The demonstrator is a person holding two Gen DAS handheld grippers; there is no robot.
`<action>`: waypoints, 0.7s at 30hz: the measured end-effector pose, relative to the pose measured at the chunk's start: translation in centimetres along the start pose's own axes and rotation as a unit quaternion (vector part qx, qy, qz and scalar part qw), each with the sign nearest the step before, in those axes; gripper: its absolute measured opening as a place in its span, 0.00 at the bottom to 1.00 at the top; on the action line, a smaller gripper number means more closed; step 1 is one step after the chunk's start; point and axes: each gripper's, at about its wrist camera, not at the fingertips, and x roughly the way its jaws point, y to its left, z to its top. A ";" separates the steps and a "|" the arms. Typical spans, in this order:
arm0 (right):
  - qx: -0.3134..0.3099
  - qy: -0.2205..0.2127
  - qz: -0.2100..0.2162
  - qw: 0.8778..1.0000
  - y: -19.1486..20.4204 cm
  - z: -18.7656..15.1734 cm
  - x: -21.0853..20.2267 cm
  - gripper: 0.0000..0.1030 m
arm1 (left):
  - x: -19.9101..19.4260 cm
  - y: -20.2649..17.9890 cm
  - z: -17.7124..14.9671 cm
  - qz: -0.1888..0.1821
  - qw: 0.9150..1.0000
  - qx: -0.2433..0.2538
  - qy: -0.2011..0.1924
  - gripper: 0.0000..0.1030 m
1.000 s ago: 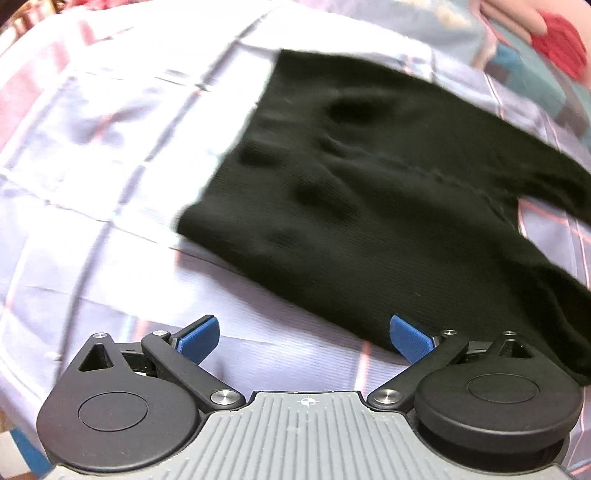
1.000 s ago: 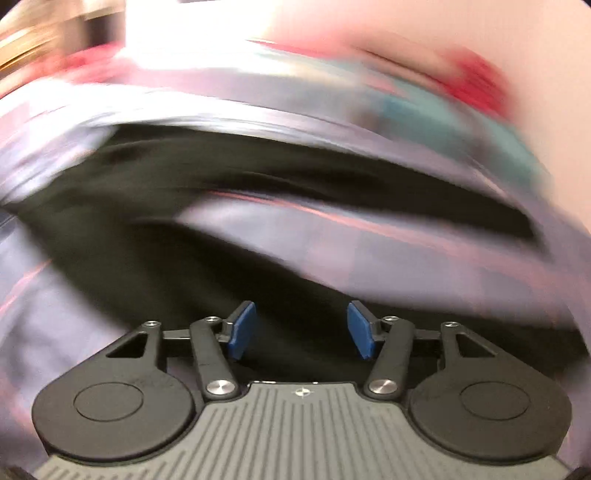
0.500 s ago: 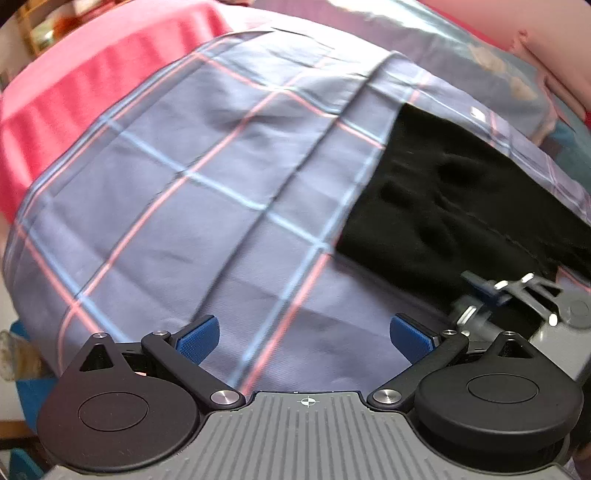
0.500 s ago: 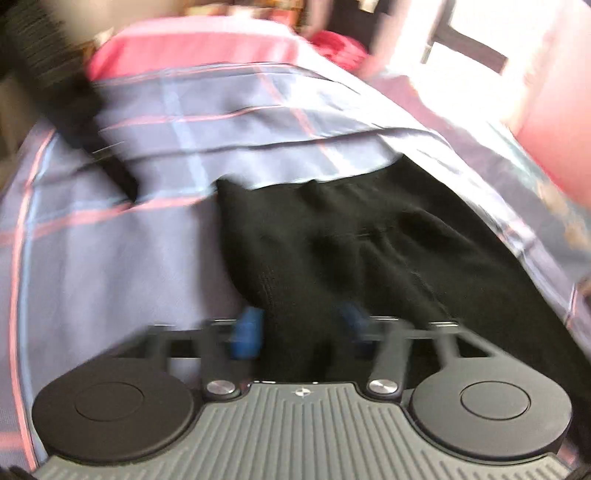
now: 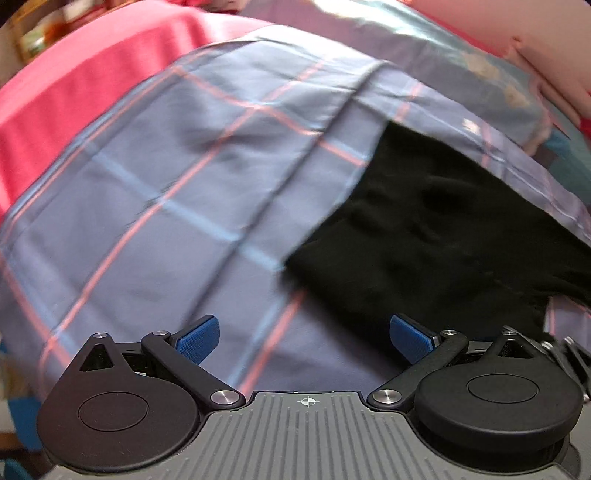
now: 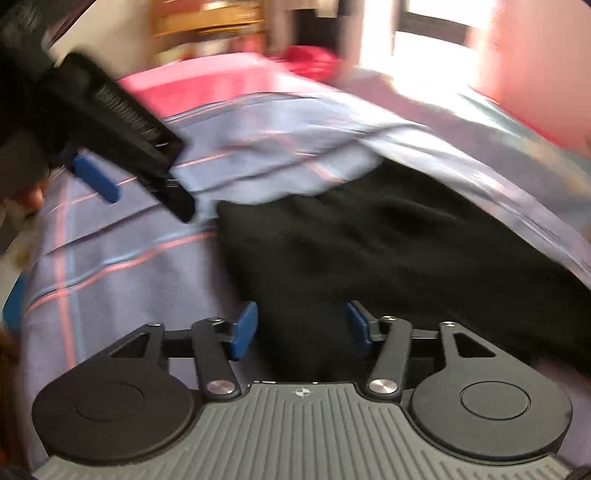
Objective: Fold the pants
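Note:
Black pants (image 5: 436, 236) lie flat on a plaid bedsheet (image 5: 177, 206), at the right of the left wrist view. My left gripper (image 5: 304, 341) is open and empty, over the sheet just left of the pants' near corner. In the right wrist view the pants (image 6: 388, 258) spread ahead and to the right. My right gripper (image 6: 301, 328) is open, and black cloth lies between its blue pads. The left gripper (image 6: 110, 147) shows at the upper left of the right wrist view.
A pink cover (image 5: 74, 88) lies beyond the plaid sheet at the far left. Patterned bedding (image 5: 498, 88) sits at the far right. A bright window (image 6: 424, 44) and furniture (image 6: 207, 22) stand behind the bed.
Both grippers swung from over the pants toward the waist end. The left one drifted slightly right toward the pants' corner. The right one stays low over the cloth, jaws a little wider.

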 end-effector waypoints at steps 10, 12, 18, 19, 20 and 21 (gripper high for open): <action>0.123 0.060 -0.023 0.990 -10.4 -7.6 -9.5 0.76 | 9.2 -9.5 2.1 0.034 0.992 0.103 0.060 1.00; 0.187 0.027 -0.041 0.981 -14.5 -7.3 -11.6 0.77 | 8.8 -9.9 2.1 0.038 0.992 0.109 0.054 1.00; 0.416 -0.054 -0.193 0.887 -31.0 -10.2 -14.7 0.72 | 7.7 -11.6 5.0 0.014 0.997 0.072 0.012 1.00; 0.449 -0.058 -0.218 0.865 -33.4 -11.1 -15.3 0.69 | 8.0 -12.1 5.7 0.010 0.998 0.068 0.007 1.00; 0.483 -0.064 -0.241 0.839 -36.1 -12.0 -15.7 0.65 | 8.3 -12.7 6.3 0.009 0.998 0.063 0.002 1.00; 0.503 -0.072 -0.250 0.824 -38.0 -12.7 -15.9 0.64 | 8.8 -13.2 6.9 0.009 0.998 0.057 -0.002 1.00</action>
